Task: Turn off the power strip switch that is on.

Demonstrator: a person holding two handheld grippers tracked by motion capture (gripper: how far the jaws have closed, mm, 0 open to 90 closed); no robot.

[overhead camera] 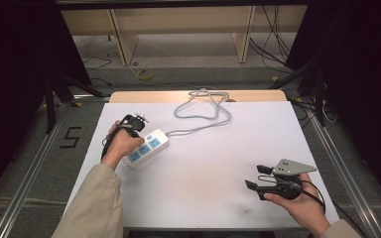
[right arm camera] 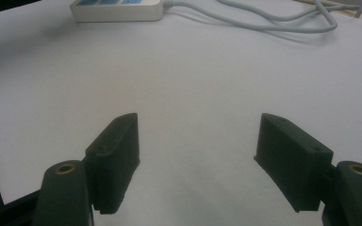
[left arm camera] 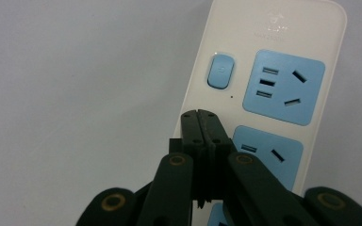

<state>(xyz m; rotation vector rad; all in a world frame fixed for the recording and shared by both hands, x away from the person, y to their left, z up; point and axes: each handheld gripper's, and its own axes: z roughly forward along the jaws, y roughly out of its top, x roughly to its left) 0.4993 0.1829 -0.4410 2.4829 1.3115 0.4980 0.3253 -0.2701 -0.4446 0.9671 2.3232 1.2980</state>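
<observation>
My left gripper point(left arm camera: 200, 117) hangs closed over the power strip point(left arm camera: 283, 94); my right gripper point(right arm camera: 198, 155) gapes near the desk's point(overhead camera: 203, 163) right front corner.

I read a black "5" point(overhead camera: 71, 137) marked on the floor left of the table point(overhead camera: 258, 129); the power strip point(left arm camera: 283, 56) logo print stays illegible.

The power strip point(left arm camera: 264, 70) has a smooth, slightly glossy cream plastic shell, with matt light-blue plastic socket faces and a blue switch point(left arm camera: 220, 71) of the same finish. Its cable point(overhead camera: 203, 111) looks like smooth grey rubbery plastic. The table point(overhead camera: 203, 168) carries a matt white sheet, faintly smudged; bare pale wood shows at its far edge. The right hand-held gripper point(overhead camera: 259, 177) is matt black plastic under a dull grey metal-looking plate. The sleeve point(overhead camera: 92, 208) is beige cloth.
</observation>
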